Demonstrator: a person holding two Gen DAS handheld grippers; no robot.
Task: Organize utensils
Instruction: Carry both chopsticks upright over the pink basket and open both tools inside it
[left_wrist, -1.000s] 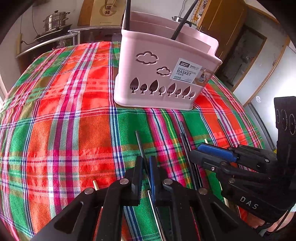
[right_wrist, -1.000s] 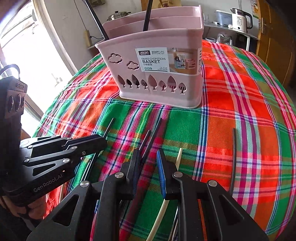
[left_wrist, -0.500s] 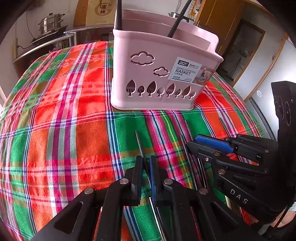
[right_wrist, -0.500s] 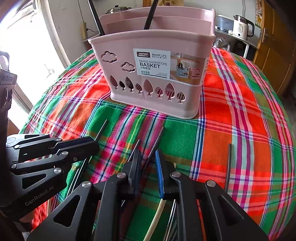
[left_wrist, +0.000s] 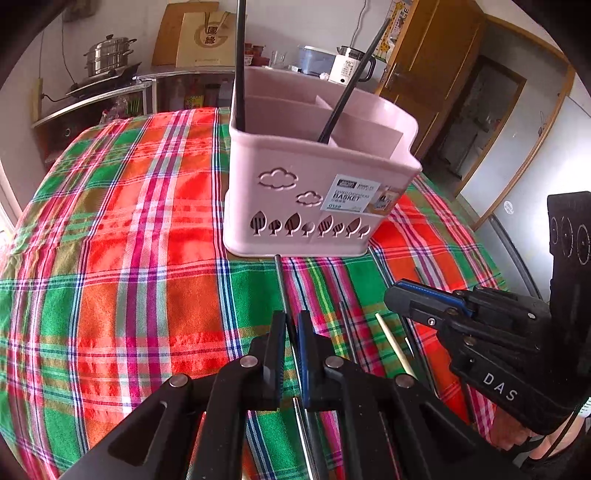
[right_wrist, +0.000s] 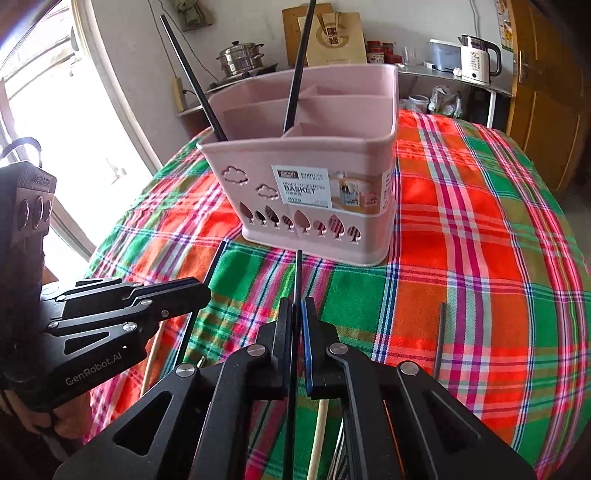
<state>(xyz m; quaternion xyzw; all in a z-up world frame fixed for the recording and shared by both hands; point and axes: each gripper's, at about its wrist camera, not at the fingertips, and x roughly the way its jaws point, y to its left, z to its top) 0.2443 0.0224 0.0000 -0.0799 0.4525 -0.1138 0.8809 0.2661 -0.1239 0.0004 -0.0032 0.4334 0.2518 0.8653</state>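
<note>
Grippers first: the left gripper (left_wrist: 291, 325) has its jaws drawn nearly together on a thin grey metal chopstick (left_wrist: 281, 284), whose tip reaches forward to just short of the pink basket (left_wrist: 314, 192); the right gripper (right_wrist: 297, 314) is likewise pinched onto a black chopstick (right_wrist: 297, 273) that points toward the same basket's base. In the left wrist view the right gripper (left_wrist: 424, 299) sits off to the right, low over the cloth; in the right wrist view the left gripper (right_wrist: 177, 295) lies to the left in the same manner. Between and beneath them several loose chopsticks rest on the plaid tablecloth (left_wrist: 129, 258): a pale cream one (left_wrist: 395, 343), dark ones beside it, and a single dark stick (right_wrist: 439, 332) lying apart on the right in the right wrist view. The basket stands upright on the cloth just beyond the gripped tips, divided into compartments, with two black chopsticks (left_wrist: 240, 62) already standing in it, one near the left wall and one leaning against a divider. Behind the table a steel steamer pot (right_wrist: 240, 57) and a white kettle (right_wrist: 478, 59) sit on a counter.
</note>
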